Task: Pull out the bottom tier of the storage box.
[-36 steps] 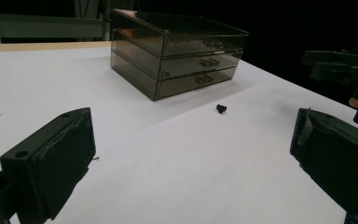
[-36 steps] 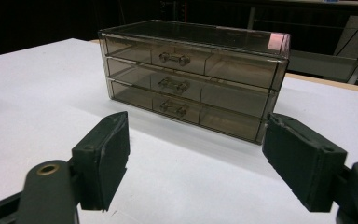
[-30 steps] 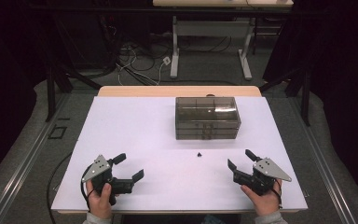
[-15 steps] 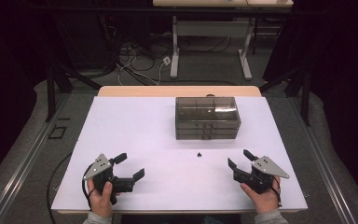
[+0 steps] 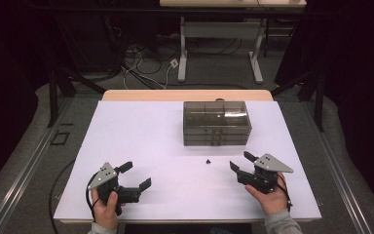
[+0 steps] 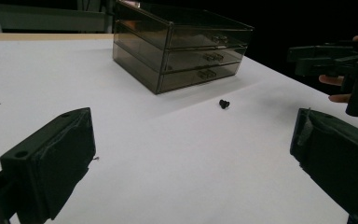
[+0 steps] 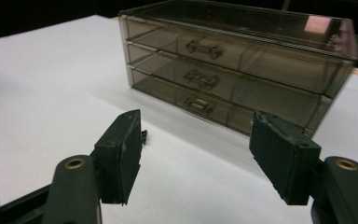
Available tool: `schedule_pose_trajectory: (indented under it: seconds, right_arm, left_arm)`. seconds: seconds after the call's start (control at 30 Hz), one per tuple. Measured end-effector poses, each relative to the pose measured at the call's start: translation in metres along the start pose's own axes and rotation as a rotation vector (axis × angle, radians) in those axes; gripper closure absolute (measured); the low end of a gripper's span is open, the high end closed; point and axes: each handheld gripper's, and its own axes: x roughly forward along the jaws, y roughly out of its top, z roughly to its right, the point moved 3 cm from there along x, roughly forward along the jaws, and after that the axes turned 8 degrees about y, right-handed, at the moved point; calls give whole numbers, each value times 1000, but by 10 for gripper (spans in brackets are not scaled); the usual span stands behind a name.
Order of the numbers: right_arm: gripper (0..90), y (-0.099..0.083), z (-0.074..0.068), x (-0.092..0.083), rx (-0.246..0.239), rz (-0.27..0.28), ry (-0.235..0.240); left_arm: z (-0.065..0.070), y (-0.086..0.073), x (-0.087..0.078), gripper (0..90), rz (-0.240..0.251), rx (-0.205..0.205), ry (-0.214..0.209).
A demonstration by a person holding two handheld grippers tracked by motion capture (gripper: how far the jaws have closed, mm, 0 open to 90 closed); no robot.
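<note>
Centre of the high view, on the white tabletop point(image 5: 141, 131): small black screw point(image 5: 207, 161), just below the drawer box point(image 5: 216, 123). Right gripper point(image 5: 242, 162) at lower right, fingers apart and empty, just been closing. Left gripper point(image 5: 135, 175) at lower left, fingers wide apart, empty.

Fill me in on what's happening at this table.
A person holds a tool in each hand over a white table. The right tool, its jaws just narrowed but open and empty, points toward a small black screw lying in front of a smoky three-drawer box. The left tool is open, holding nothing.
</note>
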Motion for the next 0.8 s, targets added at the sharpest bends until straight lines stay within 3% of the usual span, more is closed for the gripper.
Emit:
schedule_pose_trajectory:
  seconds: [0.13, 0.23, 0.47, 0.8]
  right_arm:
    - [352, 4, -3, 10, -13, -50, 19]
    - [423, 10, -8, 24, 1, -105, 52]
    - [477, 21, -10, 41, -1, -109, 34]
    - [627, 26, -18, 76, 15, -187, 73]
  left_arm:
    - [-1, 0, 0, 4, 1, -4, 5]
    - [-1, -1, 1, 3, -5, -5, 10]
    - [0, -2, -1, 4, -15, -8, 17]
    - [-1, -4, -7, 4, -12, -1, 36]
